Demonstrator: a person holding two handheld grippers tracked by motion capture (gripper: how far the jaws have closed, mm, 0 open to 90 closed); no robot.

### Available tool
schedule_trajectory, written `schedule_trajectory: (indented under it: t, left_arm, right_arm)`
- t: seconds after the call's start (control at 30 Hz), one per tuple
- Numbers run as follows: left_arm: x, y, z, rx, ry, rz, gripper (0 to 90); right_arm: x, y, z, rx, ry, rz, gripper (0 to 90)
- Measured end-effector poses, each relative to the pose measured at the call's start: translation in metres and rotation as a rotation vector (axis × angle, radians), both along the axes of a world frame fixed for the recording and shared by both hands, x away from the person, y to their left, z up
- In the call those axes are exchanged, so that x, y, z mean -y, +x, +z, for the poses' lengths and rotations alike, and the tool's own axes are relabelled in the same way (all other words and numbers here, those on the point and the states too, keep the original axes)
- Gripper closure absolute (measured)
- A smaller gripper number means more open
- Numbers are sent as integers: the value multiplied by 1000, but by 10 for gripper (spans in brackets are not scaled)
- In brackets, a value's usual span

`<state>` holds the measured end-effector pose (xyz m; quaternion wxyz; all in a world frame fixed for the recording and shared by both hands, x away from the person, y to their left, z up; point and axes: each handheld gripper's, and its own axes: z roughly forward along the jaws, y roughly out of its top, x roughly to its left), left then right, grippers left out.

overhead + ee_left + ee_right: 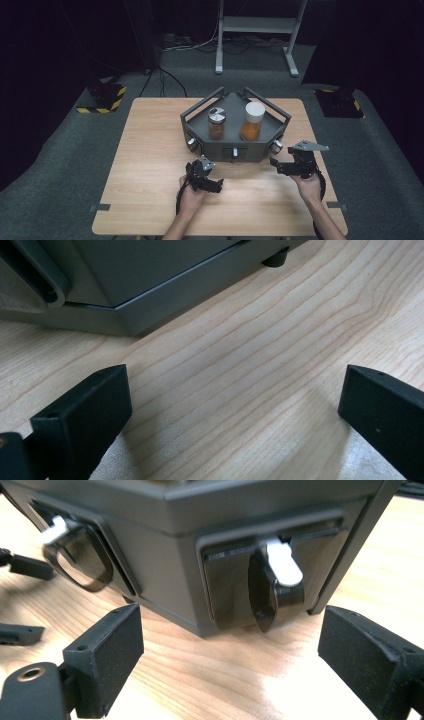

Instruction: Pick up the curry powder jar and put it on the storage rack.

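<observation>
right gripper view: right tool [227, 645] open, facing knob [277, 587]; grey box [165, 545] top cut off.

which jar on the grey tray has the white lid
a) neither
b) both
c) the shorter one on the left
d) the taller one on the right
d: in the high view the taller jar at the right of the grey tray has a white lid, while the shorter jar to its left has a shiny metal-looking lid.
</observation>
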<state>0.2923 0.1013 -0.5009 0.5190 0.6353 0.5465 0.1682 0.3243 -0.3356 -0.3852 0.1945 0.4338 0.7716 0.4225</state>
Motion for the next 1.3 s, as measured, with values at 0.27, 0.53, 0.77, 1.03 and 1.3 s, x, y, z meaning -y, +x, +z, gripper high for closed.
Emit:
schedule_trajectory:
  t: [0.27,0.53,0.77,1.03,1.3]
  left_arm:
    - [0,0,0,0,0,0,8]
    - [0,0,0,0,0,0,8]
    - [0,0,0,-2,-1,-2,8]
    - [0,0,0,-1,-1,-1,8]
    - [0,0,0,0,0,0,8]
  right_arm:
    - [-5,3,-17,-30,-20,-10,113]
    - [-16,12,-34,-78,-36,-21,114]
    - [-26,13,-40,-96,-68,-35,115]
    - [-41,13,-45,-97,-165,-30,111]
    - [-42,15,-52,-107,-166,-30,96]
